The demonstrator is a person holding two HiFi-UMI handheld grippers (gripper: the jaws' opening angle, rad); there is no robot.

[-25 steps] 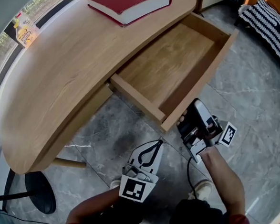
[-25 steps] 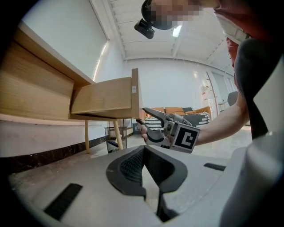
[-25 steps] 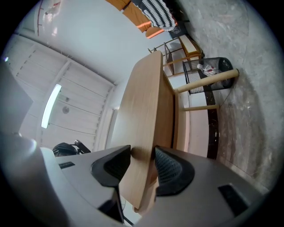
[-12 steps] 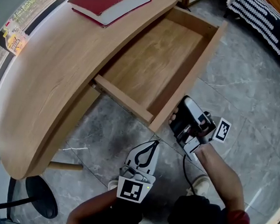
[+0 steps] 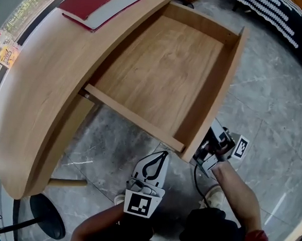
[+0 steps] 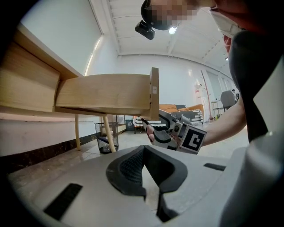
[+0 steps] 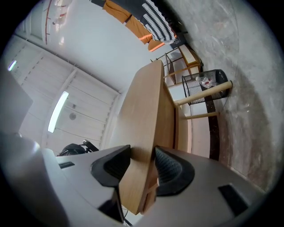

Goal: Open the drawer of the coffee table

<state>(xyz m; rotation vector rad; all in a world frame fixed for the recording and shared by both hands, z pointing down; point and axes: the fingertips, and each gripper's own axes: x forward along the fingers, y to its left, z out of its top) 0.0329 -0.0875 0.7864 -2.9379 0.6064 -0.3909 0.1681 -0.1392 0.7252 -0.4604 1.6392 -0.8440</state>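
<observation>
Drawer (image 5: 165,67) stood far out from under the tabletop (image 5: 45,84), at frame centre.
Right gripper (image 7: 142,165) jaws clamped its front panel (image 7: 143,128); more pulling could take it out of the table and drop it. Left gripper (image 6: 146,174) jaws were together, empty.

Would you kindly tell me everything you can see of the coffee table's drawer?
The drawer is a shallow, light-wood box with a grained bottom and plain walls, pulled far out from under the coffee table's top. Nothing lies in the part on show. The right gripper has its jaws, which have just opened slightly, on the lower edge of the front panel from beneath.
</observation>
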